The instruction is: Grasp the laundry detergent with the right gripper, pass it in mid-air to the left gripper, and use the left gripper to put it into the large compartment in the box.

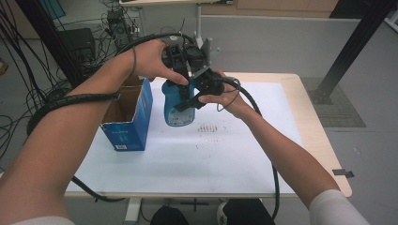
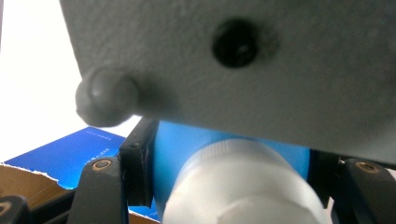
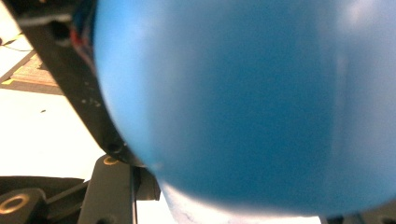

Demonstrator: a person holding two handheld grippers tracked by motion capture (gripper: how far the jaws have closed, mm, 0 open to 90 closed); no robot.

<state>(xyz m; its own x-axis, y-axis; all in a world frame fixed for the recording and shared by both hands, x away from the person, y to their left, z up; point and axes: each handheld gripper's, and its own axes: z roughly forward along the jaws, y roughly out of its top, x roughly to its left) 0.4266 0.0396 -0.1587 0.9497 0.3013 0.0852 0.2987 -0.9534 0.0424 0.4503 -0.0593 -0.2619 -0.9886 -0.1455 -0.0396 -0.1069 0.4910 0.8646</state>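
Blue bottle (image 1: 177, 105) upright mid-table, right of the open box (image 1: 127, 123): right gripper (image 1: 193, 101) clamps its body steady, left gripper (image 1: 177, 60) clamped on white cap (image 2: 243, 186), likely for unscrewing.

An open blue cardboard box (image 1: 129, 117) stands on the white sheet (image 1: 211, 154) covering the table (image 1: 324, 140), just left of the hand-held grippers and below them. Small dark marks (image 1: 211, 129) dot the sheet beneath them. Tangled cables (image 1: 28, 70) lie on the floor far to their left.
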